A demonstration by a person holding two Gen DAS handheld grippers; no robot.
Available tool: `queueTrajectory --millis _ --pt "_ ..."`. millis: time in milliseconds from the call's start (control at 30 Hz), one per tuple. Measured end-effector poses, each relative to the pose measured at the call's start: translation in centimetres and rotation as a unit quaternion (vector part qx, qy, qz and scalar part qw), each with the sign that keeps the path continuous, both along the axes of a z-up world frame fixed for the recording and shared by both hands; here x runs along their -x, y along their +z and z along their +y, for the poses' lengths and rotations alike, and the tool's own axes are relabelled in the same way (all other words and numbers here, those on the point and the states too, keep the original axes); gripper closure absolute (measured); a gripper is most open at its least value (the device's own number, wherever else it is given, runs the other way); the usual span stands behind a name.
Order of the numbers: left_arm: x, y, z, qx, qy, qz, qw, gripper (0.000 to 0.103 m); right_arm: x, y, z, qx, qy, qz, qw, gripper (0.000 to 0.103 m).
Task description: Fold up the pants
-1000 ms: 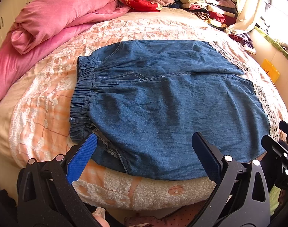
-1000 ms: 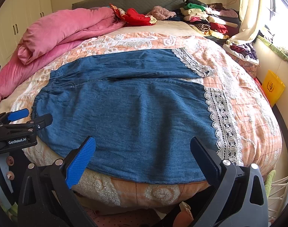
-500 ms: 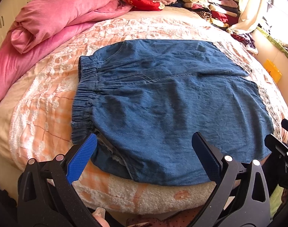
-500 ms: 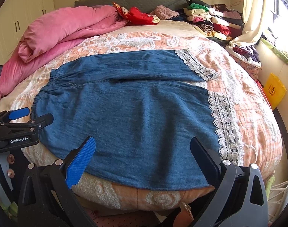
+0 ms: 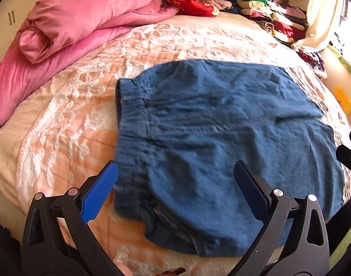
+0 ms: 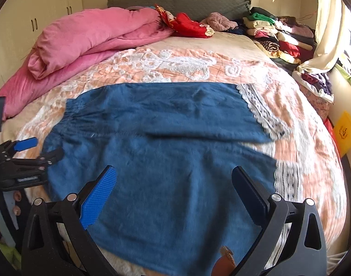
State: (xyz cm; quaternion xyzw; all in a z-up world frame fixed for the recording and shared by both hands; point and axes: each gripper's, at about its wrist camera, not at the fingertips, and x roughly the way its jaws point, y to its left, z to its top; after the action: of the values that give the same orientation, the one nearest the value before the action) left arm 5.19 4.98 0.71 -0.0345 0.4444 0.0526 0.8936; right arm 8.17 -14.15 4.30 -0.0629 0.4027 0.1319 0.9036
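We see the pants flat on the bed, long axis sideways, waistband nearest our left tool, lace hems nearest our right tool; both gape wide, holding nothing.

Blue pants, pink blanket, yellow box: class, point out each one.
blue pants (image 6: 166,161): right wrist view, mid leg fabric.
pink blanket (image 5: 90,16): left wrist view, top fold.
yellow box (image 6: 344,133): right wrist view, front face.

I see matt blue denim pants with a white lace hem, lying on my quilted, embroidered peach bedspread. Beyond the pants, the pink duvet has a soft sheen. My gripper pads are knurled blue plastic.
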Motion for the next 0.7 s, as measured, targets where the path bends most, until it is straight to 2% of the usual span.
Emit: queueTrajectory --millis 400,700 --pt "-5.2 0.1 4.4 -0.004 0.040 0.006 0.9992 0.009 -8.1 -0.4 2.8 0.038 0.022 -0.002 0.999 0.004" --pt "-9.0 -1.0 6.8 -0.006 0.058 0.019 0.9981 0.009 -13.8 -1.4 6.7 0.051 0.065 0.011 0.997 0.004"
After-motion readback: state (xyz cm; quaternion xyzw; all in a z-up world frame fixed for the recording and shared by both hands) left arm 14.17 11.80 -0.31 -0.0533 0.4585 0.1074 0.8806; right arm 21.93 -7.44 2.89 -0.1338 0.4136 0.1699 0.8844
